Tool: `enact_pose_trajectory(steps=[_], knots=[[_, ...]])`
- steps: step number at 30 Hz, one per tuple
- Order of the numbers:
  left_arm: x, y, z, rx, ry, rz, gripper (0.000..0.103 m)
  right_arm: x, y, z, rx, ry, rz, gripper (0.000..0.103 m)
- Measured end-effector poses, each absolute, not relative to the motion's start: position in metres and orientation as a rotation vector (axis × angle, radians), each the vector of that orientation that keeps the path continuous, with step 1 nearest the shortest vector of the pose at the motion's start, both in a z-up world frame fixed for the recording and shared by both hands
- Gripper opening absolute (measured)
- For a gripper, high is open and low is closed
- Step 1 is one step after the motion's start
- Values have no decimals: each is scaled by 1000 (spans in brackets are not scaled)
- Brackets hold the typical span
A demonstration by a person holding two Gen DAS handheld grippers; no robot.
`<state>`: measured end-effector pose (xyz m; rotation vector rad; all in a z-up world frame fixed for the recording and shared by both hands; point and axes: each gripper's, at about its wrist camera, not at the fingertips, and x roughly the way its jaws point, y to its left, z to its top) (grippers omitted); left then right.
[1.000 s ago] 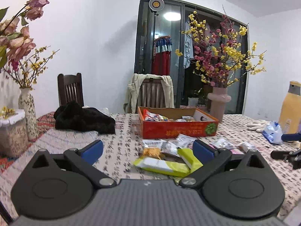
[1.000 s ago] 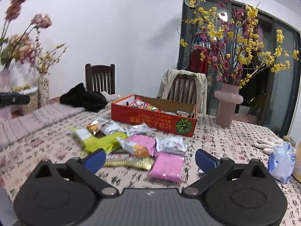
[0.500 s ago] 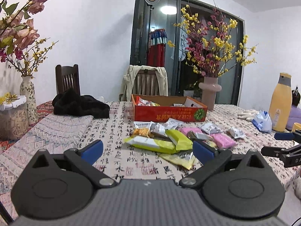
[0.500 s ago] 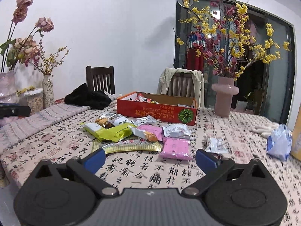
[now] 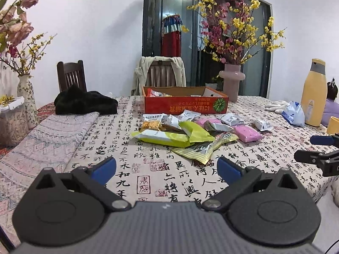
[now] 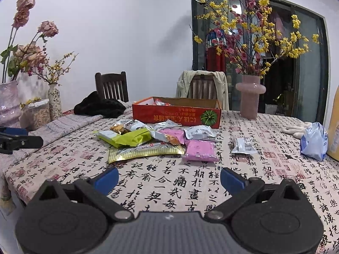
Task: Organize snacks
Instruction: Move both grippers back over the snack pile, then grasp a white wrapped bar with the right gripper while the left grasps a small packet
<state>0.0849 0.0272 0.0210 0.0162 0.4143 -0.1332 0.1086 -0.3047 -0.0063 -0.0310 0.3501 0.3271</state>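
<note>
- You are holding the left gripper (image 5: 166, 168) above the near edge of the surface (image 5: 131, 148), its jaws spread wide and empty.
- Your right gripper (image 6: 169, 178) is hovering likewise, jaws apart, gripping nothing.
- The snack packets (image 6: 148, 141) are lying piled mid-surface, just before the red box (image 6: 177, 114).

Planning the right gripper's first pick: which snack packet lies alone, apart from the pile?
The small silver-white packet, lying by itself on the tablecloth right of the pink packet; the others overlap or touch.
</note>
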Motion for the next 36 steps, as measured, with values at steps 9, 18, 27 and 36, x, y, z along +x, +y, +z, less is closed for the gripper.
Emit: enact_pose_trajectory(steps=[9, 18, 27, 36], knots=[[137, 18, 14, 8, 497, -141, 103, 148, -314, -10, 0, 394, 290, 102], [215, -28, 23, 40, 558, -270, 81, 209, -340, -10, 10, 437, 209, 101], [310, -100, 8, 83, 647, -353, 77, 292, -374, -8, 4, 507, 131, 91], [352, -127, -19, 104, 740, -386, 68, 364, -388, -26, 47, 596, 153, 83]])
